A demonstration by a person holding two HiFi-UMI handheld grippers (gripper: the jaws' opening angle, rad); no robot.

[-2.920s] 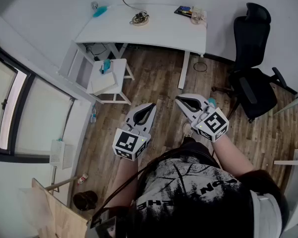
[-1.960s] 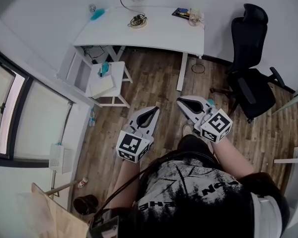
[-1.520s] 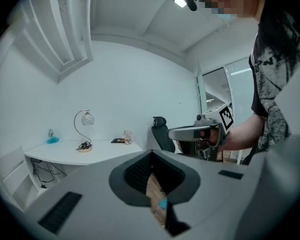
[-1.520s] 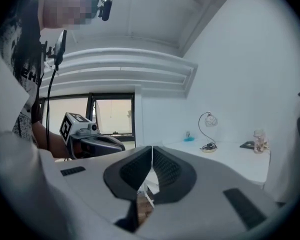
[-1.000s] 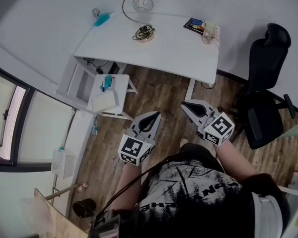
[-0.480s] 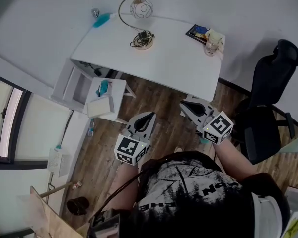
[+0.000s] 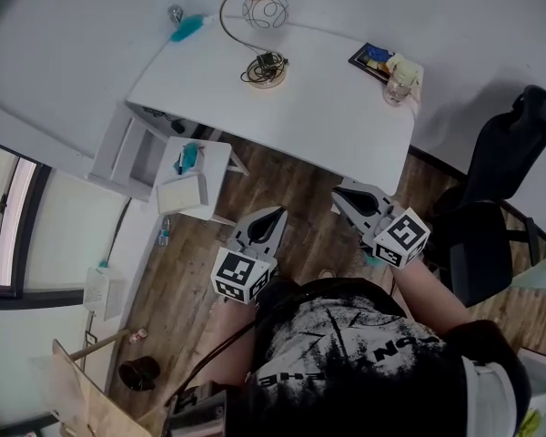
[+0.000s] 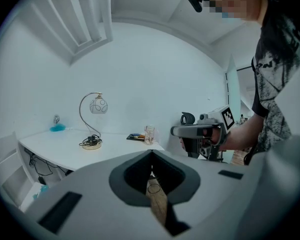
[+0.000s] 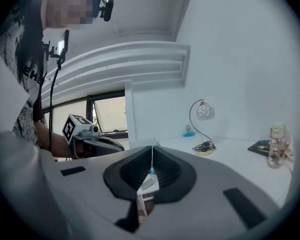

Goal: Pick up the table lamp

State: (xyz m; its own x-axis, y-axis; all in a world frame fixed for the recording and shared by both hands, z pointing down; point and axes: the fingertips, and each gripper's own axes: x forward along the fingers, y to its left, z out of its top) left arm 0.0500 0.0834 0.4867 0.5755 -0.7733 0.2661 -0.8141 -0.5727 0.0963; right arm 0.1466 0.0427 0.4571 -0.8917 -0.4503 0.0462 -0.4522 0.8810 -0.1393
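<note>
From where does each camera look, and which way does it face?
Head view: on the person's head, looking steeply down at the white desk and wood floor; shows the left tool, right tool and shirt.
Left gripper view: on the left tool, looking along its shut jaws toward the desk; shows the right tool and forearm.
Right gripper view: on the right tool, facing the desk; shows the left tool.
Shared: all three see the table lamp.

Bright, even daylight comes from the window [image 7: 2, 209] at left; shadows are soft. Both gripper views bend strongly, with dark rounded corners.
</note>
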